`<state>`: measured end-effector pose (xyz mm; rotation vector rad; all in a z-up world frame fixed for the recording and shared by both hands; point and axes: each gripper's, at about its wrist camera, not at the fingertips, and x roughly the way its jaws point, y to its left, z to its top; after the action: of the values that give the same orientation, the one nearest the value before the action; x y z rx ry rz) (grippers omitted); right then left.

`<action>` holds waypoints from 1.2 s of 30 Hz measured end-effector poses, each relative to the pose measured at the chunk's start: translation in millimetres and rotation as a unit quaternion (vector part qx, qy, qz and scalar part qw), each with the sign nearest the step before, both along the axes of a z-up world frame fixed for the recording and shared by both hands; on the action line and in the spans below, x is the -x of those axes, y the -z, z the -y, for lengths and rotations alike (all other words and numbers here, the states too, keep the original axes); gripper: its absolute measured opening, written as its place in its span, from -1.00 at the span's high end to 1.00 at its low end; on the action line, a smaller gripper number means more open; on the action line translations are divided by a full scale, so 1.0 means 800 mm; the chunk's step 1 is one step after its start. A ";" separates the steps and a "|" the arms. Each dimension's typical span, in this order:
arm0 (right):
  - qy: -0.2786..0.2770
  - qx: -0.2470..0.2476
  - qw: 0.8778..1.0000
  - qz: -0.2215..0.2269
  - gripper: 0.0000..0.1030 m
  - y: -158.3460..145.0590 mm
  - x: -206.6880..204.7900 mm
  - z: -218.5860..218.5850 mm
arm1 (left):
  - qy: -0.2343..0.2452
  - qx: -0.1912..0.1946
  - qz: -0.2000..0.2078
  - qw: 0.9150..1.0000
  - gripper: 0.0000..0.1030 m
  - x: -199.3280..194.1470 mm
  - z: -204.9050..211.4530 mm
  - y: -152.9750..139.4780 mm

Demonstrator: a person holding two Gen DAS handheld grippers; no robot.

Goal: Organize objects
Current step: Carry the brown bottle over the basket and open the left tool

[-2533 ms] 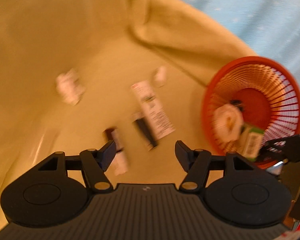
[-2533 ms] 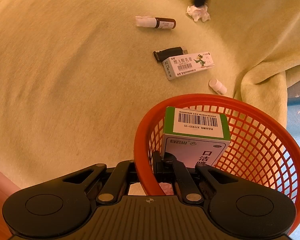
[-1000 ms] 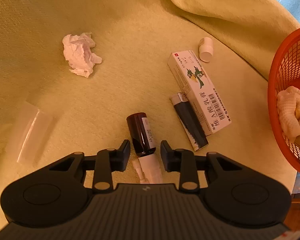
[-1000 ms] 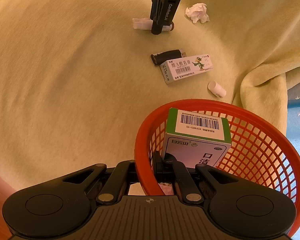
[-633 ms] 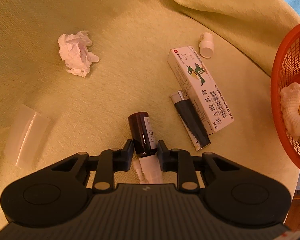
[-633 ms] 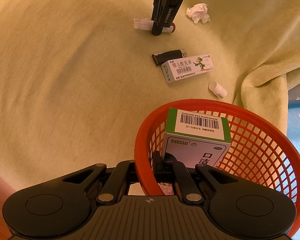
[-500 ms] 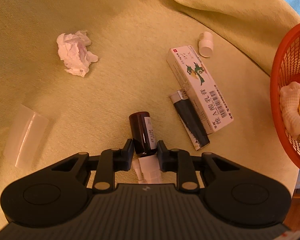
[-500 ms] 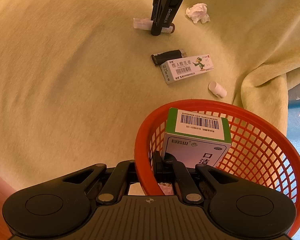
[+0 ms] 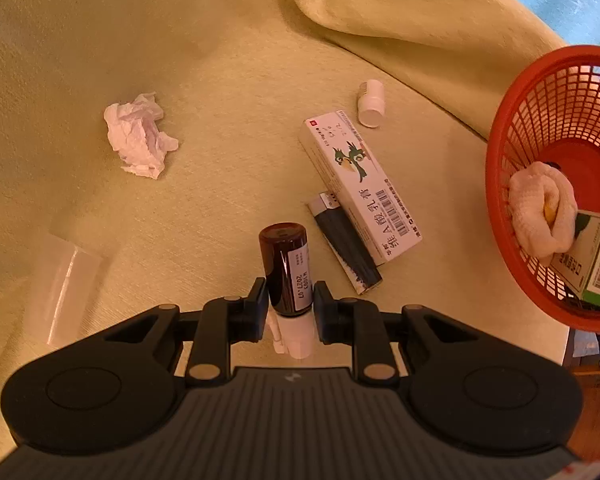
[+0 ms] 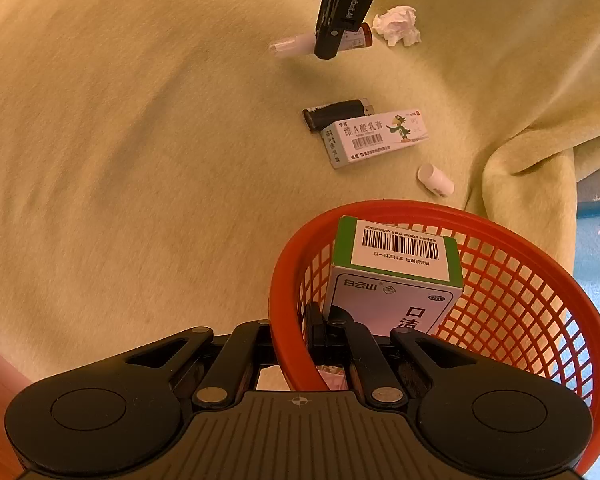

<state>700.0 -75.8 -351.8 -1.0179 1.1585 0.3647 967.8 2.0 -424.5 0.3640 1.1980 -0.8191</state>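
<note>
Left gripper is pinching the brown bottle near its neck, so it could swivel; right gripper clamps the basket rim

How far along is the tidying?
Partly done. The red basket already holds a green-edged box and a cloth bundle. The left hand-held gripper is closed on the brown bottle. The white box, lighter, cap and tissue remain.
</note>
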 end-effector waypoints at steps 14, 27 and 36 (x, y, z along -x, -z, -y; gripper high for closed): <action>0.001 0.000 1.000 0.001 0.98 -0.001 0.000 0.001 | 0.009 0.046 -0.025 0.999 0.63 0.011 -0.001 -0.033; 0.001 0.000 1.000 0.002 0.98 -0.002 0.000 0.000 | 0.111 0.125 -0.043 0.985 0.63 0.033 0.065 -0.108; 0.001 -0.002 1.000 0.004 0.99 -0.004 0.000 0.001 | 0.168 0.179 -0.069 0.967 0.63 0.049 0.156 -0.135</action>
<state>700.1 -76.4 -349.0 -1.0133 1.1509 0.3612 928.7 -122.7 -316.7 0.2162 1.1019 -1.3506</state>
